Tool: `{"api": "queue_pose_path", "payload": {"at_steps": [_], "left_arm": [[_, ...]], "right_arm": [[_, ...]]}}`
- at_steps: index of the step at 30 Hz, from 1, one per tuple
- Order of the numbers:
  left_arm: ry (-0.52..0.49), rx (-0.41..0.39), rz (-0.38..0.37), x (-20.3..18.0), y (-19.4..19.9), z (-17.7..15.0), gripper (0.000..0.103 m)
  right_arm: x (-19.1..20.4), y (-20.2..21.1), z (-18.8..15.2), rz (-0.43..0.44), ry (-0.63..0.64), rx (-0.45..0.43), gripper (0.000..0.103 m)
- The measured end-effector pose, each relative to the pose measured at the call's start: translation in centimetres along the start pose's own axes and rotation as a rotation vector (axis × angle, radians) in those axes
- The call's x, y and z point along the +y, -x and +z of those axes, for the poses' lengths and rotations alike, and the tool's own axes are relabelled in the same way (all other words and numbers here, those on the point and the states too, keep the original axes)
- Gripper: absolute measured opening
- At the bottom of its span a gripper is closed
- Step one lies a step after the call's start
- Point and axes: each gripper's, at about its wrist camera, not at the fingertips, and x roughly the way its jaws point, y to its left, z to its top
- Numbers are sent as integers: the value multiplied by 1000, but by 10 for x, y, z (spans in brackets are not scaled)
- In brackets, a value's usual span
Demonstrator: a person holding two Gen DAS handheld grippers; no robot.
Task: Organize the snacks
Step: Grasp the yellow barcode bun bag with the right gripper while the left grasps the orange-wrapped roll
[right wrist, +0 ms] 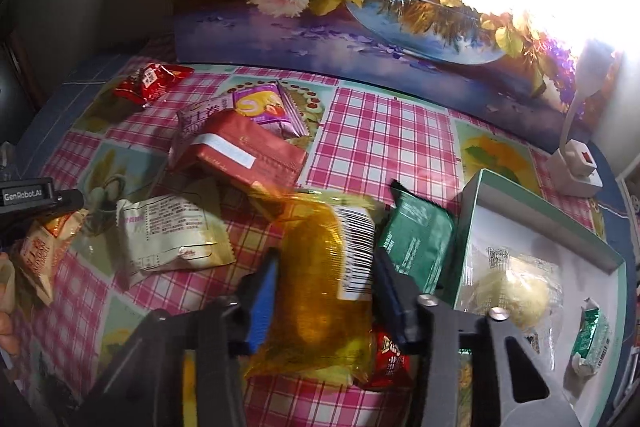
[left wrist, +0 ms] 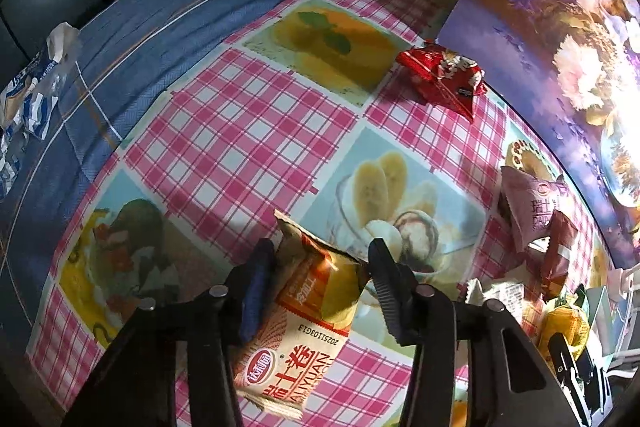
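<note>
Between the dark fingers of the left gripper (left wrist: pixel 320 259), in the left wrist view, an orange-and-cream foil-wrapped Swiss roll packet (left wrist: pixel 304 311) is sitting with its crimped end poking forward; the near finger is pressing its side while the far one is standing slightly off, so I cannot tell whether the clamp is firm; beyond it the pink-checked plastic tablecloth with fruit pictures (left wrist: pixel 224 131) is carrying a red crinkled snack packet (left wrist: pixel 442 77) near the floral painted backboard (left wrist: pixel 560 27), and a pale pink Swiss roll packet (left wrist: pixel 528 207) is lying beside a maroon foil packet (left wrist: pixel 558 251), probably the unsorted pile; in the right wrist view, the right gripper (right wrist: pixel 324 275) is closing on a translucent amber plastic-wrapped cake packet with a barcode label (right wrist: pixel 316 291), gripped across its width, likely so that it hangs flat for dropping; just to its right the open white cardboard box with teal edging (right wrist: pixel 544 223) is already holding a clear-wrapped pale round pastry (right wrist: pixel 516 291) and a small green-and-white packet (right wrist: pixel 590 343), suggesting it is the destination; a dark green foil packet (right wrist: pixel 416 239) is leaning against the box wall, and a cream printed packet (right wrist: pixel 172 231) is waiting on the cloth.
</note>
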Motion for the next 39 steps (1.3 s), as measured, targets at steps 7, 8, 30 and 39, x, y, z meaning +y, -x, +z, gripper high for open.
{"api": "queue_pose_path", "payload": {"at_steps": [7, 8, 30, 39], "left_arm": [[-26, -1, -21, -13, 11, -5, 30], [-25, 2, -29, -14, 11, -6, 30], [-147, 55, -68, 12, 21, -50, 66], [-217, 55, -14, -8, 13, -71, 40]], "right_arm": [[-13, 10, -7, 66, -79, 15, 42], [-15, 12, -9, 74, -90, 17, 42], [-22, 28, -38, 136, -171, 89, 42], [-20, 33, -43, 128, -159, 94, 42]]}}
